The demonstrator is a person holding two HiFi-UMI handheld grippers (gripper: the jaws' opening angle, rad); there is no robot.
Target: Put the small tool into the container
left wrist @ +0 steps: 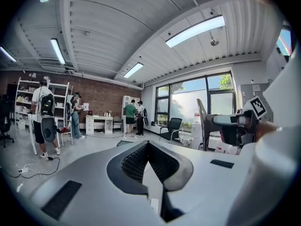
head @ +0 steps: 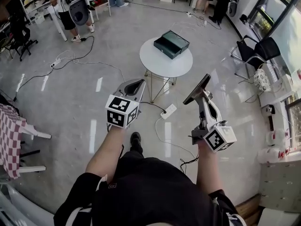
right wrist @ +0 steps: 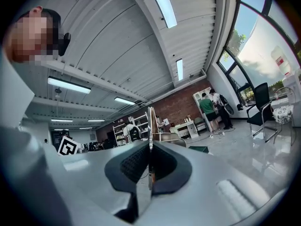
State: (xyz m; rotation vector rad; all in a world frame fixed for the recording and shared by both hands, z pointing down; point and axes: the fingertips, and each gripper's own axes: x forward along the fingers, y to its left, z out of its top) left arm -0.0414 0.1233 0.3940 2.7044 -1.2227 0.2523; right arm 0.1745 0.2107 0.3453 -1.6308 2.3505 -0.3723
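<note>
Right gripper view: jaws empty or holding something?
Holding. Jaws shut on a thin flat tool that sticks up past their tips.

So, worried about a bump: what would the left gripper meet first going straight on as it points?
Likely nothing near: the left gripper aims level across the floor towards the far people; the container seems to lie below that line.

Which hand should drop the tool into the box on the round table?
Right. The right tongs are shut on a thin flat tool, while the left tongs are shut and empty. The dark container sits ahead on the round table.
</note>
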